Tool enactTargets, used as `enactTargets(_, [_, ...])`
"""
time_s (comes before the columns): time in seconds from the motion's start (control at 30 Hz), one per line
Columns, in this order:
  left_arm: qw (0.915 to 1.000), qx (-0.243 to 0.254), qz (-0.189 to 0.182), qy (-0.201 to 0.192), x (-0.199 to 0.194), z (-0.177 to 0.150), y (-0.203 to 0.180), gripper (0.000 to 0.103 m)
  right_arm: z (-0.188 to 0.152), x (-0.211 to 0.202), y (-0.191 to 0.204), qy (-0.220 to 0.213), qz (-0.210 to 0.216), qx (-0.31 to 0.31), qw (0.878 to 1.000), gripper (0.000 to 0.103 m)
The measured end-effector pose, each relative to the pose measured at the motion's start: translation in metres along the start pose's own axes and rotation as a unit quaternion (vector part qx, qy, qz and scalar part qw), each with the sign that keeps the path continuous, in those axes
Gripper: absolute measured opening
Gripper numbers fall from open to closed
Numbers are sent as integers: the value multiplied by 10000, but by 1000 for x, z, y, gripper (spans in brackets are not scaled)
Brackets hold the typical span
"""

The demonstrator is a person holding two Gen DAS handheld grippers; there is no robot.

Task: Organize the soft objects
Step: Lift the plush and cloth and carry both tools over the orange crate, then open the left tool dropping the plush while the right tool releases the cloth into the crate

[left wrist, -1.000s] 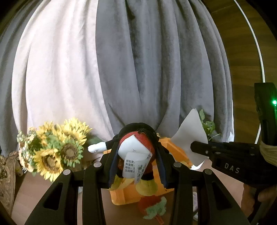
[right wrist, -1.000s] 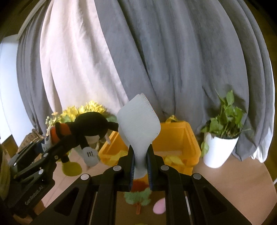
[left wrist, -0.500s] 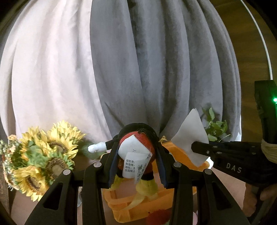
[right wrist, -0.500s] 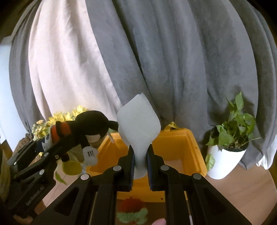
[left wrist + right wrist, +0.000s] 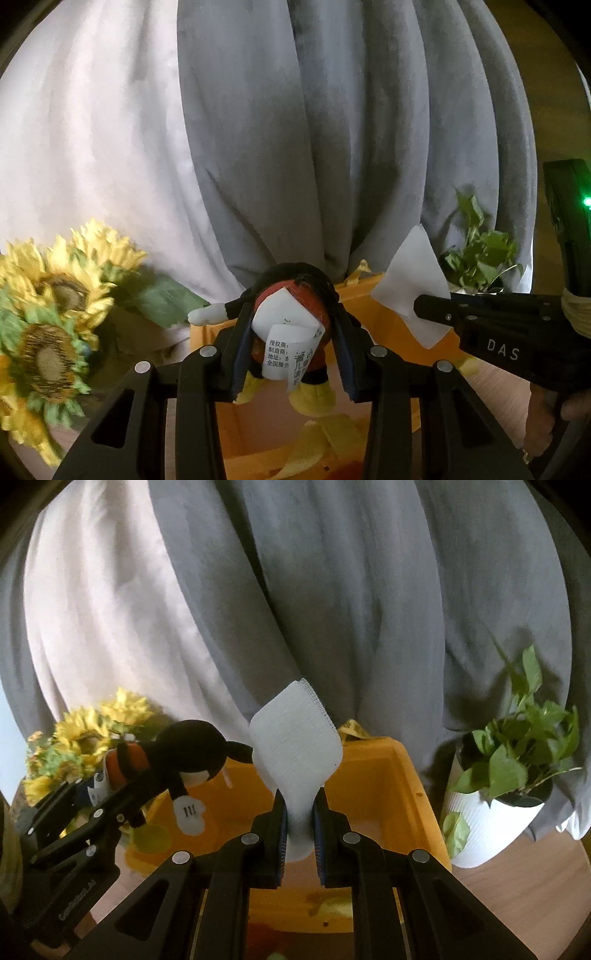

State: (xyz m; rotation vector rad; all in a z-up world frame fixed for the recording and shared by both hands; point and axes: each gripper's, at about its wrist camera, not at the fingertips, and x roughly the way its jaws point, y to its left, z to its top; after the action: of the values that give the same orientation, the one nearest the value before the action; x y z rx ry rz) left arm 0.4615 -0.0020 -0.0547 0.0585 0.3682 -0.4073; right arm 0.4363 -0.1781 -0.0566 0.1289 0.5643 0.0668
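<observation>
A black plush toy was pinched between the fingers of the left gripper and was held above the near-left edge of the orange bin. A white cloth was clamped by the right gripper, its upper part standing free over the middle of the bin. The bin's interior was seen mostly open. Sunflowers were found at the left, a potted plant just beside the right wall.
</observation>
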Motion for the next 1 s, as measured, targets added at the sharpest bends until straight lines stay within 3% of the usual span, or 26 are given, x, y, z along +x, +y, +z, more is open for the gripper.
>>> enactTargets(0.4, [9988, 64, -108, 477, 47, -17, 0, 41, -5, 51, -16, 561, -45, 134, 9983, 14])
enactTargets(0.6, [9988, 124, 7, 464, 54, -18, -3, 48, -7, 61, -20, 690, -89, 162, 9974, 15])
enactTargets(0.67, [9990, 133, 48, 426, 52, -16, -4, 53, -7, 63, -20, 715, -130, 165, 9972, 25])
enactTargets(0.73, [9991, 123, 93, 384, 51, -14, -5, 56, -7, 65, -19, 725, -153, 199, 9970, 46])
enactTargets(1.0, [9988, -81, 307, 360, 32, -8, -3, 64, -7, 54, -21, 634, -247, 239, 9974, 53])
